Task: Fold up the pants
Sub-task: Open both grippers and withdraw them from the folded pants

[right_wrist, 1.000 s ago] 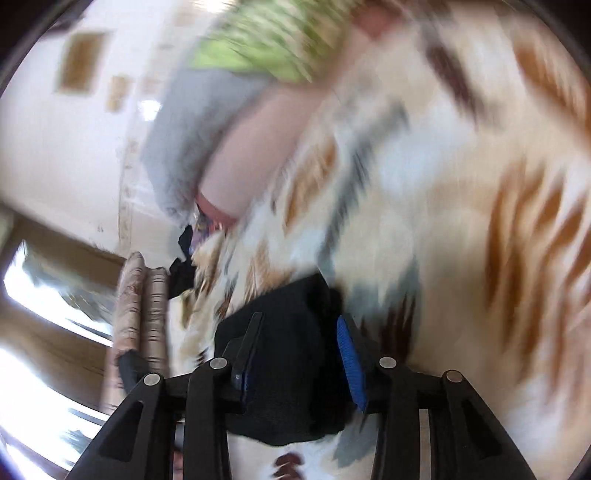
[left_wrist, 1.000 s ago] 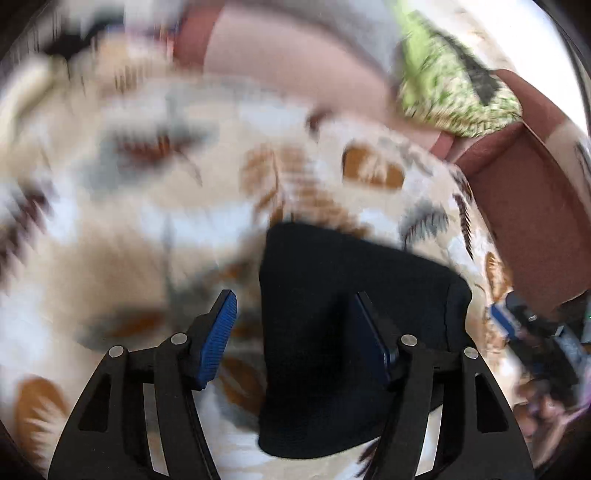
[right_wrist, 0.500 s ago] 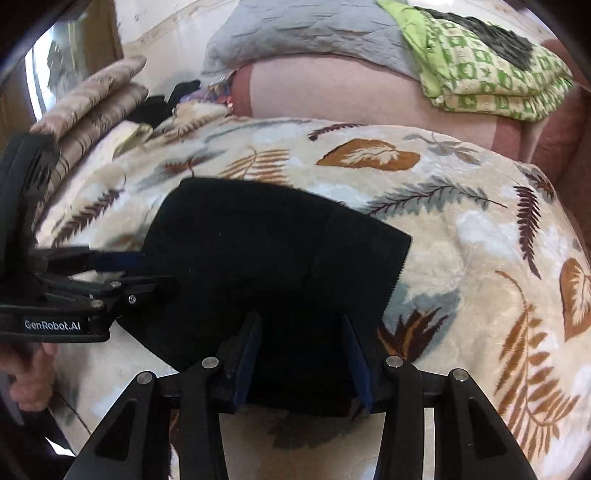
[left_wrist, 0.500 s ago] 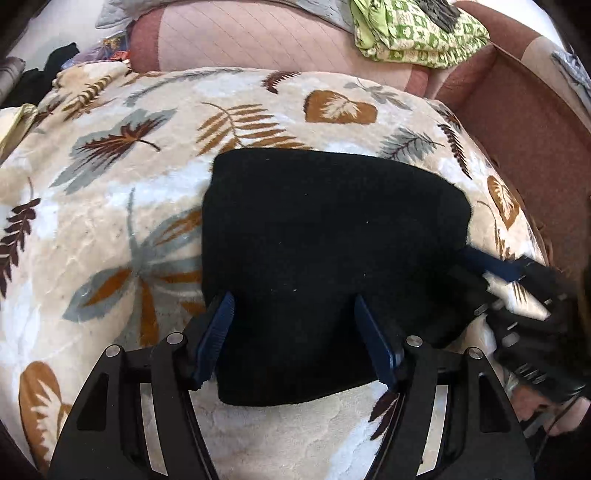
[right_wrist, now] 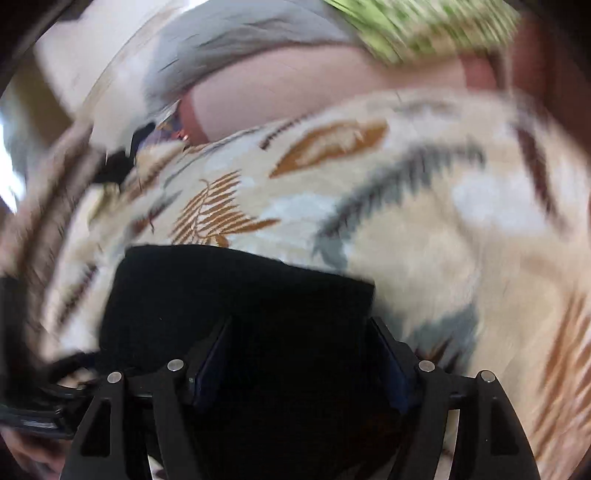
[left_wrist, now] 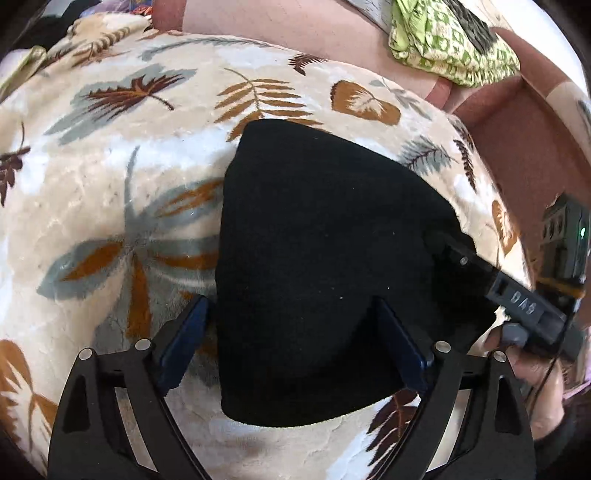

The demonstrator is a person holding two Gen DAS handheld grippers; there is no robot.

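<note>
The black pants (left_wrist: 325,258) lie folded into a compact bundle on a cream leaf-patterned blanket (left_wrist: 110,166). My left gripper (left_wrist: 295,343) is open, its blue pads astride the bundle's near left part, holding nothing. The right gripper shows in the left wrist view (left_wrist: 443,247) at the bundle's right edge. In the blurred right wrist view my right gripper (right_wrist: 299,354) is open over the black pants (right_wrist: 229,291), its fingers wide apart and empty.
A green patterned cloth (left_wrist: 450,40) lies on a pink cushion (left_wrist: 295,18) at the back. A brown sofa arm (left_wrist: 524,140) rises at the right. A grey cloth (right_wrist: 229,40) lies at the back left. The blanket's near edge drops off below the bundle.
Both grippers have drawn nearer to the folded bundle. The right wrist view has swung and blurred again. The pants have stayed put.
</note>
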